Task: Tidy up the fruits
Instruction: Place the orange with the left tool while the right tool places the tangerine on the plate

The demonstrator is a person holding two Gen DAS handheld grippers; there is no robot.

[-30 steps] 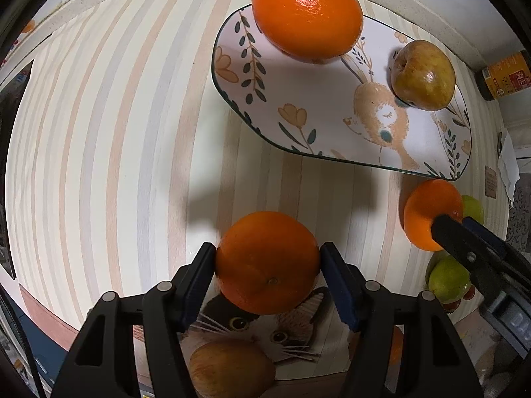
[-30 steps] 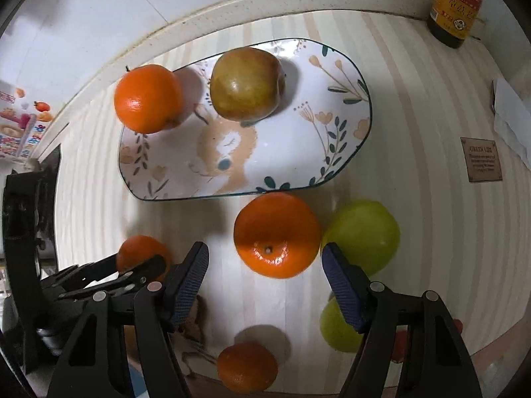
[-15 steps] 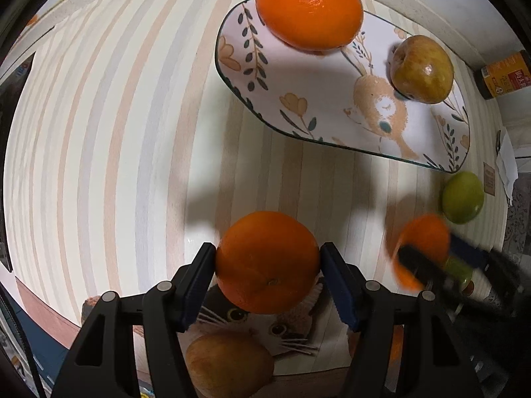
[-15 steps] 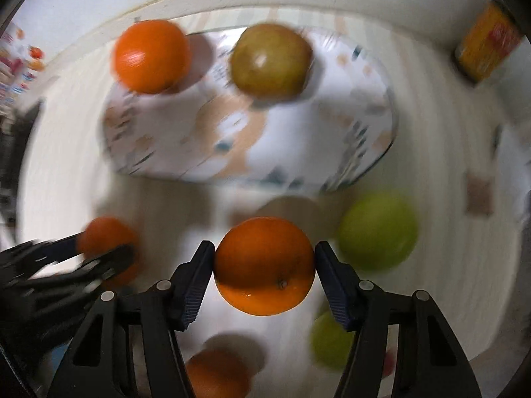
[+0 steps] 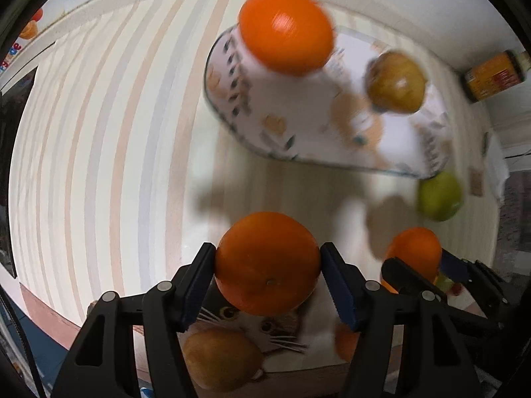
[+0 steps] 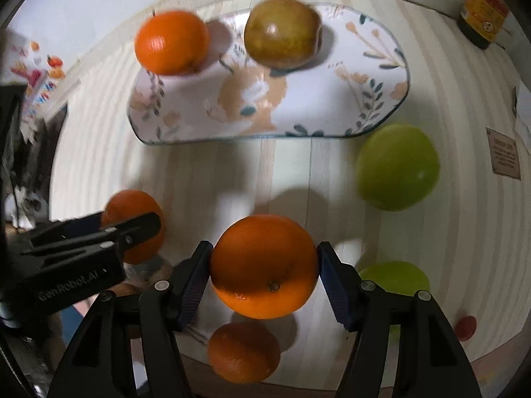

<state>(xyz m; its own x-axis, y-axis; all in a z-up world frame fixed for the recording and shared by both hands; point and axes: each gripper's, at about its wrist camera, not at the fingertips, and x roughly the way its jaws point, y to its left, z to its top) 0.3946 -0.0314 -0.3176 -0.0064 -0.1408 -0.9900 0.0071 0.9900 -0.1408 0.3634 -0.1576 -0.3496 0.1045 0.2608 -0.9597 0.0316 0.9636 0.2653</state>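
Orange, round fruit [image 5: 267,267] sits clamped in the left gripper [image 5: 267,278], on the near side of the oval rabbit-print plate [image 5: 298,132]. Right view: right gripper [image 6: 265,275], jaws just closing, pinches another orange [image 6: 264,265] near that plate [image 6: 332,106].

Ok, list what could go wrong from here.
1. Both tools carry oranges side by side: the left tool grips its orange, the right tool its orange. Heading for the same plate, they might collide.
2. The plate's far side already holds an orange and an apple; a dropped orange could roll into them.
3. The pads pinch round fruit at its sides; it may slip.
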